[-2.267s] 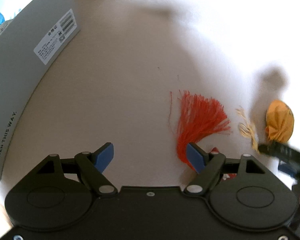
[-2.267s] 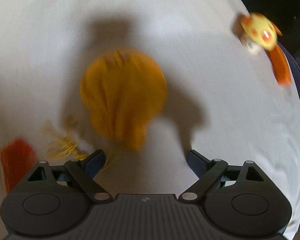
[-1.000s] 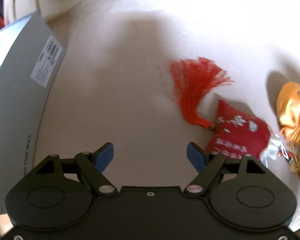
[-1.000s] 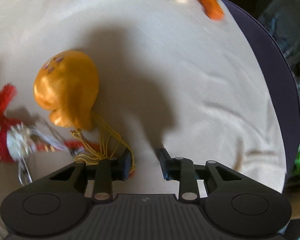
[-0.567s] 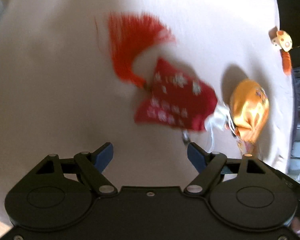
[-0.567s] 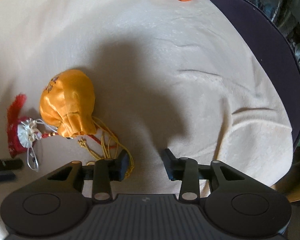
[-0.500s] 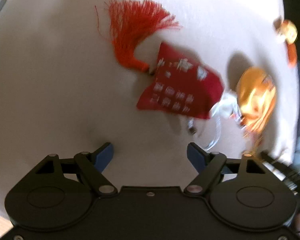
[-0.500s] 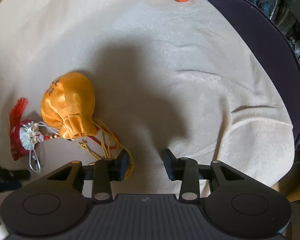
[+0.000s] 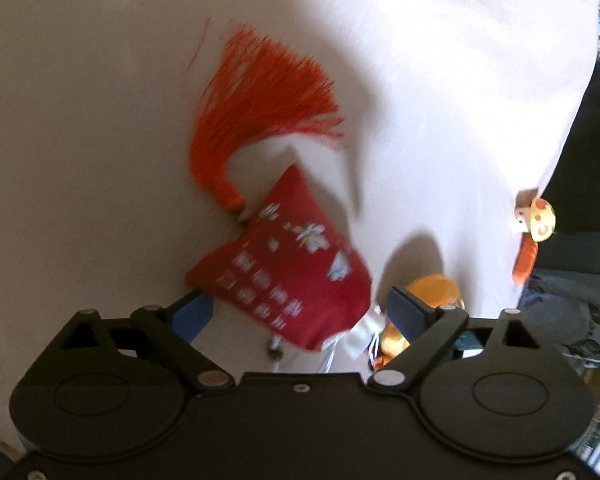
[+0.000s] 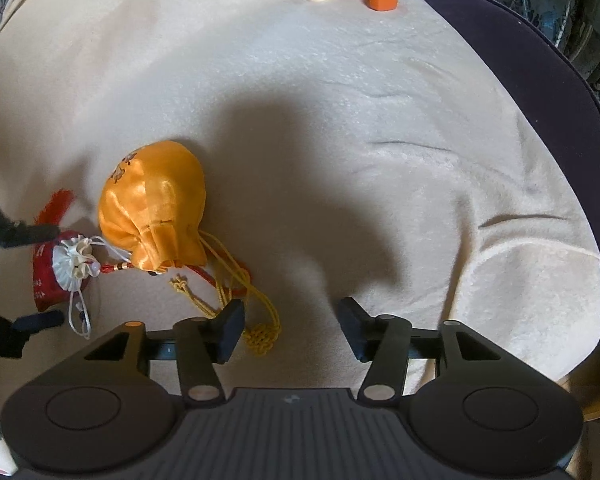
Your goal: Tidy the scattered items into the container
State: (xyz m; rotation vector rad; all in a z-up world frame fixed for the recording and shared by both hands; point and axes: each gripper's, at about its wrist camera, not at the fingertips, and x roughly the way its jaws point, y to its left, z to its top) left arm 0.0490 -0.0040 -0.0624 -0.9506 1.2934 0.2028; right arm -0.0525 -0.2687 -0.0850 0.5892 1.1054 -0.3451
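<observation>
Orange pouch (image 9: 436,292) half-hidden behind left tongs (image 9: 298,314)

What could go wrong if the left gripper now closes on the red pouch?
The left gripper is open around the red pouch. Its white drawstring lies against the orange pouch and the yellow cords, so lifting may drag them. The long red tassel could hang outside the container.

Motion-blurred in the left wrist view, overexposed white beyond the fingers. Sharp in the right wrist view, broad soft shadow ahead of the fingers. Fisheye bending at edges.
</observation>
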